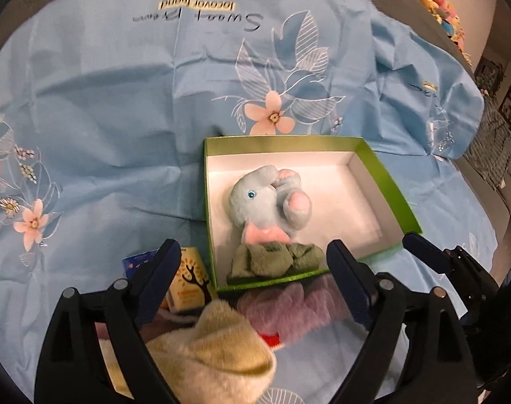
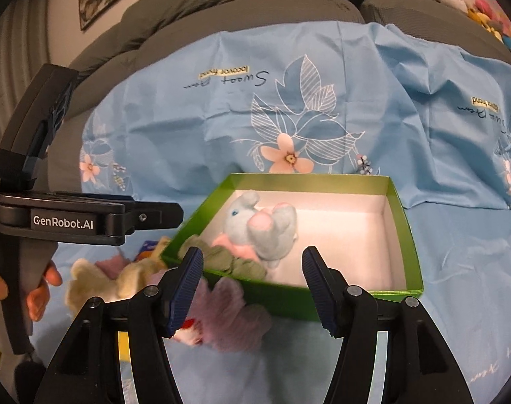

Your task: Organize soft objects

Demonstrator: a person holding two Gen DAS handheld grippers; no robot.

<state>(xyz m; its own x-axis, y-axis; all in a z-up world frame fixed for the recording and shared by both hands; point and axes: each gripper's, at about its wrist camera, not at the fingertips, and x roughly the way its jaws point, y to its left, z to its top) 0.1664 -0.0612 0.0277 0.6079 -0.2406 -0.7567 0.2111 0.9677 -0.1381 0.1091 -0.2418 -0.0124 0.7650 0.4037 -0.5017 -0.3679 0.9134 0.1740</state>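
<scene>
The grey plush elephant (image 1: 265, 202) is lying inside the green cardboard box (image 1: 386, 181), ahead of both tongs, its long axis running from pink-and-green hind end near the tongs to fuzzy head farther off. The left tongs (image 1: 255, 286) are standing wide, holding nothing, above a cream fleece toy (image 1: 215, 346) and a fluffy lilac toy (image 1: 289, 309). The right tongs (image 2: 252, 289) are gaping, empty, over the box's near wall.

Fluffy plush elephant (image 1: 265, 198) in a smooth green card box (image 1: 386, 181), on thin, creased blue cloth (image 1: 120, 101) with matt print
</scene>
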